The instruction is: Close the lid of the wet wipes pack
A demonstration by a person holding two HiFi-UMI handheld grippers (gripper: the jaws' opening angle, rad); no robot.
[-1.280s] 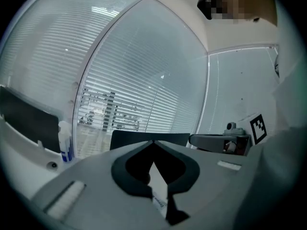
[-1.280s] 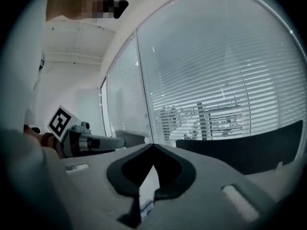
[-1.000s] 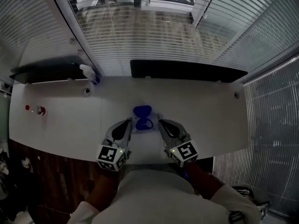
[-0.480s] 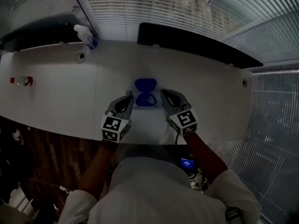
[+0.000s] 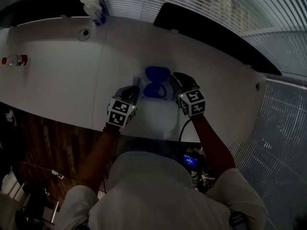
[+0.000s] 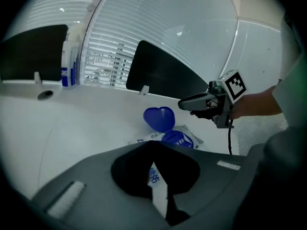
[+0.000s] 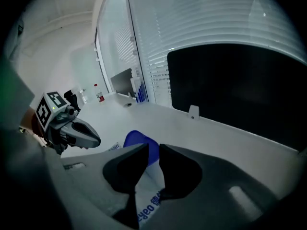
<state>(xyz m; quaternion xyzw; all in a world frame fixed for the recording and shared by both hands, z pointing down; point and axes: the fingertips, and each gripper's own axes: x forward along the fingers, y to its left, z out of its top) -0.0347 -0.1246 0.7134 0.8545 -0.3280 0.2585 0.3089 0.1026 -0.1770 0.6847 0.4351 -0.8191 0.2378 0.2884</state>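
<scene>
The wet wipes pack (image 5: 154, 96) lies flat on the white table (image 5: 57, 80). Its blue lid (image 5: 157, 74) stands flipped open at the far end, also seen in the left gripper view (image 6: 159, 118) and the right gripper view (image 7: 145, 143). My left gripper (image 5: 134, 89) sits just left of the pack, its jaws together with nothing in them. My right gripper (image 5: 175, 77) sits just right of the lid. Its jaws have just been opening; a narrow gap shows between them, and they hold nothing. Through that gap I see the pack's printed face (image 7: 146, 202).
A spray bottle (image 5: 93, 8) stands at the far left of the table. A small red-capped bottle (image 5: 13, 60) lies at the left edge, and a round grommet (image 5: 85, 33) is set in the top. A dark panel (image 5: 216, 37) runs along the back edge.
Both grippers have come down and forward and now flank the pack closely. The lid still stands open.
</scene>
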